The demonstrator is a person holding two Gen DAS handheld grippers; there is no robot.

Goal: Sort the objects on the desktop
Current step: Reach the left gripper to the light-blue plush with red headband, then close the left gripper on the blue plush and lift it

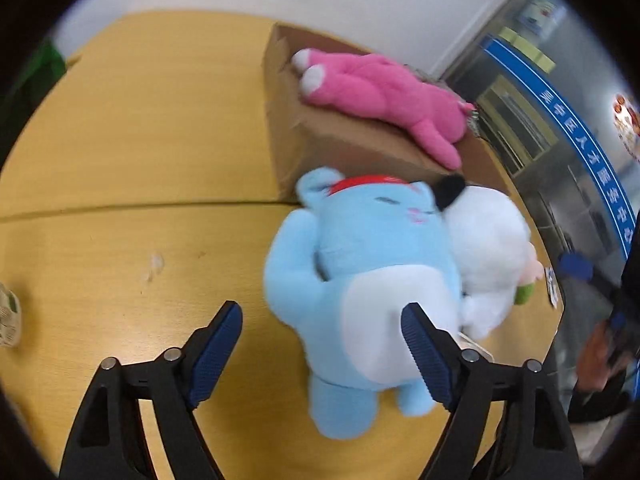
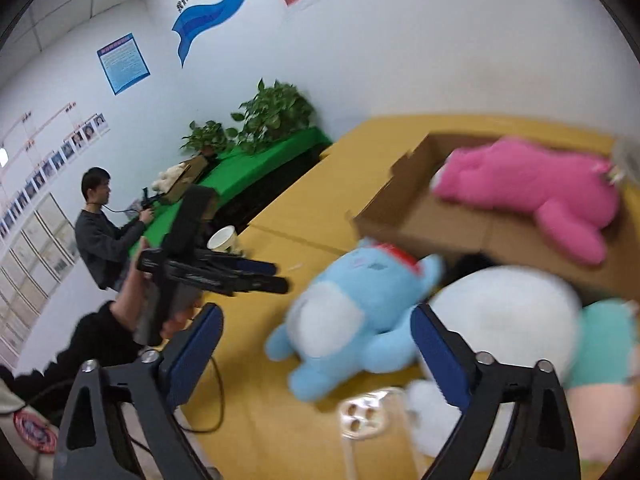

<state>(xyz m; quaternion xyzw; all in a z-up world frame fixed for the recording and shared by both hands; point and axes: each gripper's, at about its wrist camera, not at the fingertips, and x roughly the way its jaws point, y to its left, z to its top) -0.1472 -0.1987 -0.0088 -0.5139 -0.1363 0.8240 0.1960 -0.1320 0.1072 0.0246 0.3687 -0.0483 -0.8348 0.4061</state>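
Worktop (image 1: 120,128) of yellow wood runs bare toward 9 and 10 o'clock in the left wrist view. Left gripper (image 1: 322,350) hovers with jaws released; its right finger overlaps the blue plush (image 1: 360,260), which lies on the worktop, head touching the cardboard box (image 1: 288,128) at 12 o'clock. A pink plush (image 1: 380,92) lies inside the box. A white plush (image 1: 488,248) presses against the blue one at 3 o'clock, near the worktop edge. Right gripper (image 2: 316,350) is likewise released, empty, above a clear phone case (image 2: 368,412).
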